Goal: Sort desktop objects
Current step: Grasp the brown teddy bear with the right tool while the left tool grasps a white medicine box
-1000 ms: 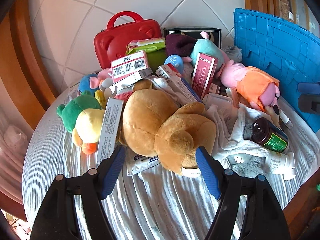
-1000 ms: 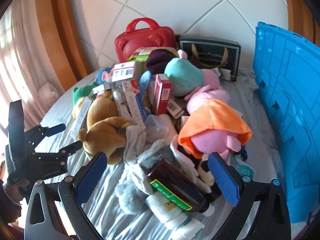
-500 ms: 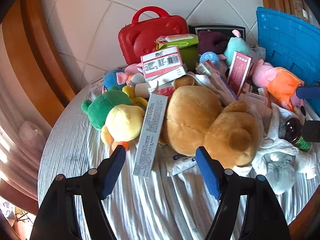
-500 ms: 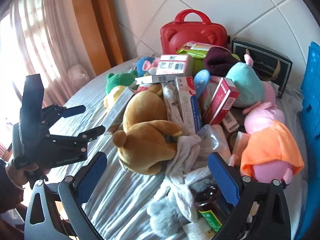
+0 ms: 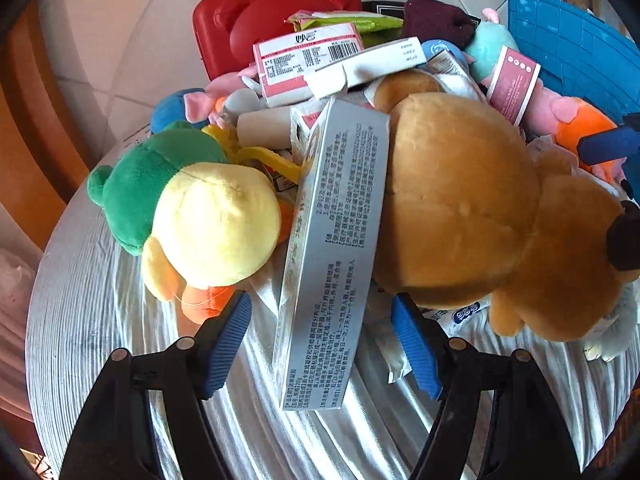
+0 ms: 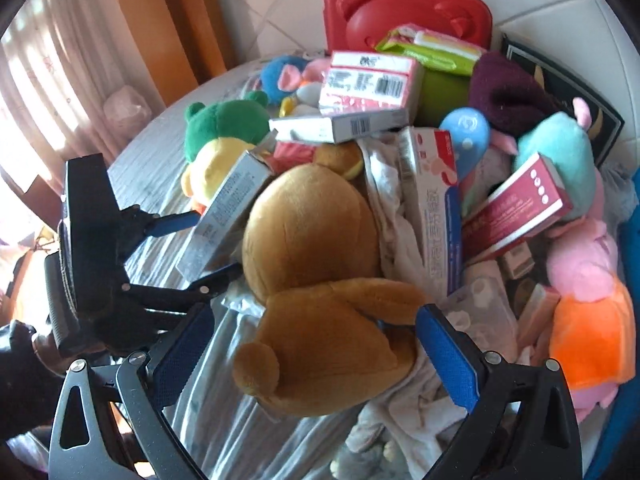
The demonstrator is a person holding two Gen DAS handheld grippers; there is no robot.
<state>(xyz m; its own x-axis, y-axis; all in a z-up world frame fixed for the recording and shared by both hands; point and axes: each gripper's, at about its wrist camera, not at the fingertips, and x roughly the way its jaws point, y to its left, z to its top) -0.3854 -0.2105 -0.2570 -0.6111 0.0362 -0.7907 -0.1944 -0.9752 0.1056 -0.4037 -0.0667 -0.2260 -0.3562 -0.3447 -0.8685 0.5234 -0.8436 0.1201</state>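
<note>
My left tool (image 5: 320,344) has its pads apart and straddles the lower end of a long silver box (image 5: 332,256); pads not touching it as far as I can see. The box leans between a yellow plush (image 5: 216,224) and a brown plush bear (image 5: 460,204) at the near edge of the pile on the striped surface (image 5: 80,320). My right tool (image 6: 316,356) is apart too, fingers either side of the bear's lower body (image 6: 320,344), nothing clamped. Behind: green plush (image 5: 136,188), pink-white barcode box (image 5: 304,60), red case (image 5: 272,8) against the tiled wall, blue crate (image 5: 580,52) on the right. Left tool also visible in the right wrist view (image 6: 200,244), box between its fingers.
</note>
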